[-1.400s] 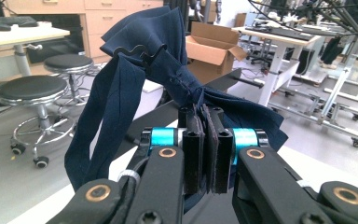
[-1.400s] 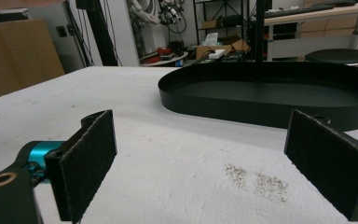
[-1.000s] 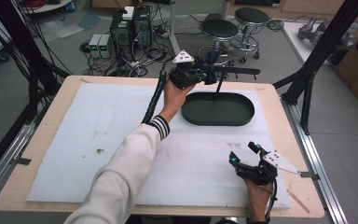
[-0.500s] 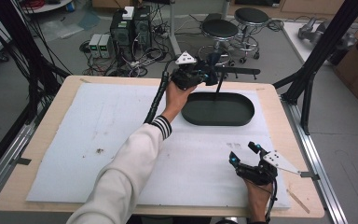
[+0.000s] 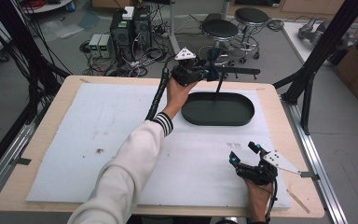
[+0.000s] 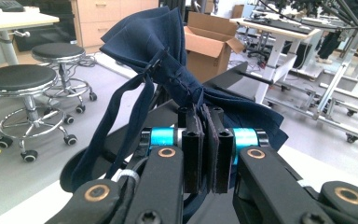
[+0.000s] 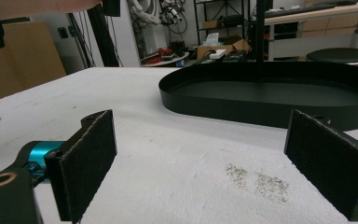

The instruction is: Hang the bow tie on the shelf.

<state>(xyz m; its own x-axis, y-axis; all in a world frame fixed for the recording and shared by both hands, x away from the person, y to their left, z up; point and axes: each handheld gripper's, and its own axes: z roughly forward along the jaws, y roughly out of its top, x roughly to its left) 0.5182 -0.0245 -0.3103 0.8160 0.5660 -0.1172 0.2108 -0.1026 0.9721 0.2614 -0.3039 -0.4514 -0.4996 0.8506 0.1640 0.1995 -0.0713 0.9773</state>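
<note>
Clamped in the left tongs, hanging cloth is held above the tray at 12 o'clock, while the right tongs are spread apart at 5 o'clock.

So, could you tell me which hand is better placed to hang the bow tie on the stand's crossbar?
Left, probably: its tongs already pinch the navy bow tie beside the crossbar; the right tongs sit open, far off.

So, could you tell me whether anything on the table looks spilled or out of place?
Only small marks: a patch of dark specks lies on the white mat near the right gripper, and another smudge farther left. The black tray sits straight.
</note>
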